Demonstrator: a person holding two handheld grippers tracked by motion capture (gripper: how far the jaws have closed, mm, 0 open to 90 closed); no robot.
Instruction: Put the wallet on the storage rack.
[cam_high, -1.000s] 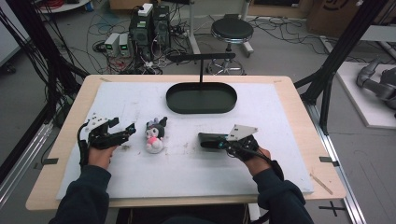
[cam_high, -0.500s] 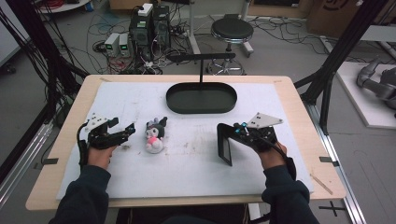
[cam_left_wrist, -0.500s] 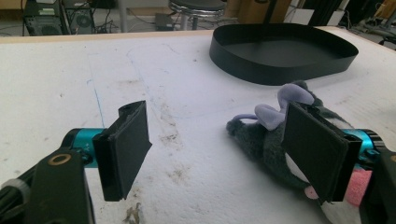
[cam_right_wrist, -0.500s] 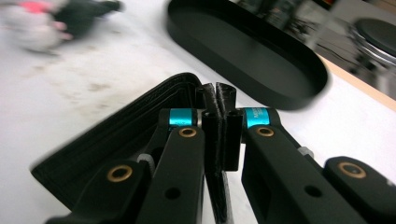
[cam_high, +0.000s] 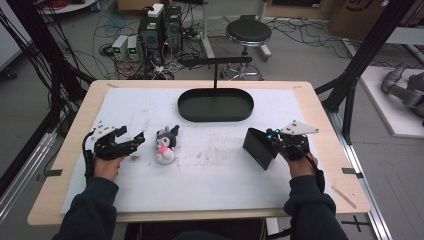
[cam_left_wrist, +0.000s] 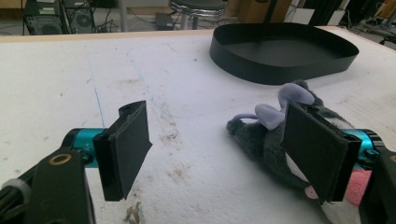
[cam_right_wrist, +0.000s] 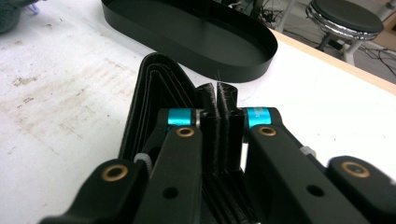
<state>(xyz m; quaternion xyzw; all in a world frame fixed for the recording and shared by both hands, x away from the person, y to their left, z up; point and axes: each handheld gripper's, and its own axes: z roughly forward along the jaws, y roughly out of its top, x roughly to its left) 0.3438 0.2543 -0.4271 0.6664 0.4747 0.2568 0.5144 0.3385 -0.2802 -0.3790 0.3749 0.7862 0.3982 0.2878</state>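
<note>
A stained white mat covers the wooden table; cables and 1 stool stand behind. Left gripper is spread; right gripper pinches a black wallet.

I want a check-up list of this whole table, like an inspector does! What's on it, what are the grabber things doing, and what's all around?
Surface: white mat on a wooden table, with brown smudges near the middle.
Job's things: black wallet, stood on edge, half open; plush toy, lying flat; black oval tray, nothing in it.
Clutter: nothing seen.
Grippers: left hand-held gripper open, plush toy beside one jaw; right hand-held gripper shut on the wallet.
Cables: one loops from the left hand-held gripper; many lie on the floor behind the table.
Surroundings: stool, computer boxes, black frame posts.
</note>
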